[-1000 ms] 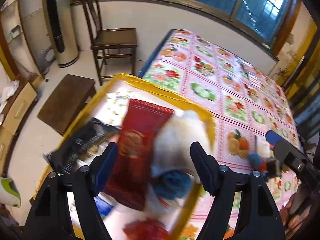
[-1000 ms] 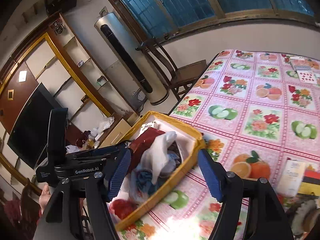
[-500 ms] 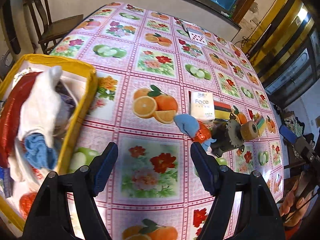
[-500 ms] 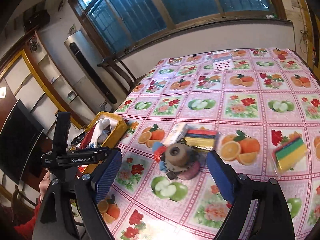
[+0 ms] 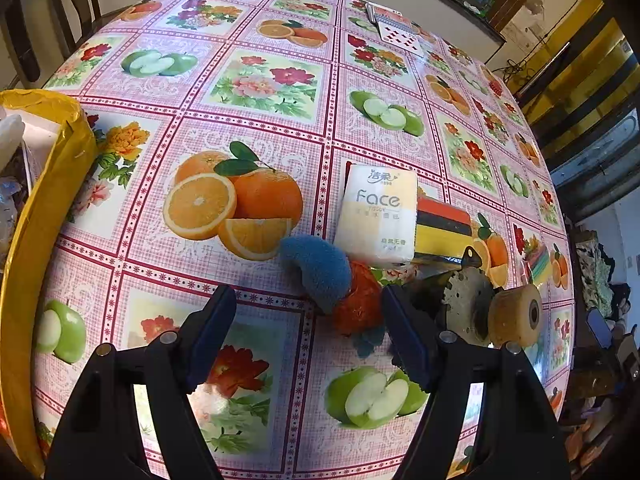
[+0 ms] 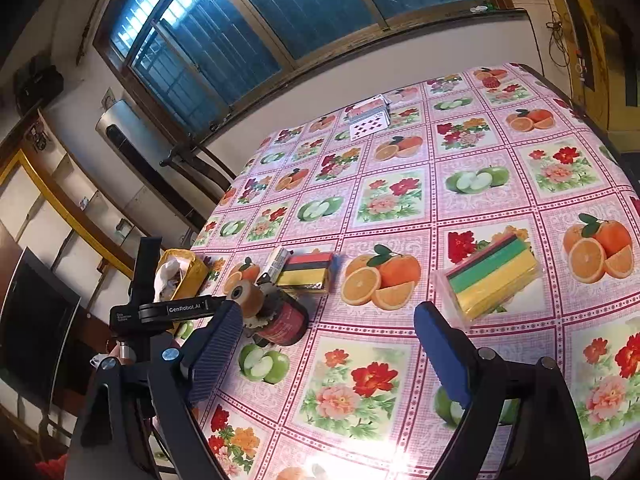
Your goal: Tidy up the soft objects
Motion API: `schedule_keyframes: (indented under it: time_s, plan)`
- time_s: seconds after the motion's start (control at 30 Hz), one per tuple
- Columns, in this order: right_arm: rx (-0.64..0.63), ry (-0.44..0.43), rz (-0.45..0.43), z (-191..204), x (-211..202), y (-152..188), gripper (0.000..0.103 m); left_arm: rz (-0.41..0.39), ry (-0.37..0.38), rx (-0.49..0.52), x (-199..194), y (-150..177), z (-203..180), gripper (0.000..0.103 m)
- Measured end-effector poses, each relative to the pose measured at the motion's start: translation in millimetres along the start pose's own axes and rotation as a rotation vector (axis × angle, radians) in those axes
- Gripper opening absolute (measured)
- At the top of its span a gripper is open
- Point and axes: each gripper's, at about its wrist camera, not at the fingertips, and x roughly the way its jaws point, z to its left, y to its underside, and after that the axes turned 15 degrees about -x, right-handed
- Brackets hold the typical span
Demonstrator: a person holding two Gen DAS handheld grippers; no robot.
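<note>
My left gripper (image 5: 308, 316) is open and empty, hovering just before a blue sponge ball (image 5: 316, 268) and an orange-red scrubber (image 5: 358, 306) on the fruit-print tablecloth. Behind them lie a white Face tissue pack (image 5: 378, 212) and a striped sponge pack (image 5: 442, 226). The yellow basket (image 5: 36, 216) of soft things stands at the left edge. My right gripper (image 6: 328, 340) is open and empty above the table, with a second striped sponge pack (image 6: 492, 278) just beyond its right finger. In the right wrist view the basket (image 6: 188, 276) sits behind the left gripper's body.
A dark jar (image 6: 282, 318) topped by a tan roll (image 6: 244, 294) lies by the first sponge pack (image 6: 308, 272). Playing cards (image 6: 370, 118) are spread at the far end of the table. A wooden chair (image 6: 200, 164) stands beyond the far left table edge.
My left gripper has swung from over the basket to the right and closed in on the blue ball and orange scrubber. My right gripper has also moved right, toward the second sponge pack.
</note>
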Motion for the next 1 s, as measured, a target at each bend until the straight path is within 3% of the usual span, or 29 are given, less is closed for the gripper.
schedule_keyframes:
  time_s: [0.27, 0.6, 0.83, 1.0]
  plan:
    - [0.017, 0.043, 0.017, -30, 3, -5, 0.090, 0.018, -0.021, -0.020, 12, -1, -5, 0.075]
    - [0.028, 0.087, 0.047, -55, 4, -11, 0.090, 0.044, -0.082, 0.043, 10, -1, 4, 0.077]
    - [0.034, 0.090, 0.052, -61, 7, -13, 0.090, 0.075, 0.016, -0.050, 7, -10, 12, 0.075]
    - [-0.005, 0.105, 0.074, -64, 11, -19, 0.090, 0.063, 0.005, -0.044, 12, -6, -4, 0.075]
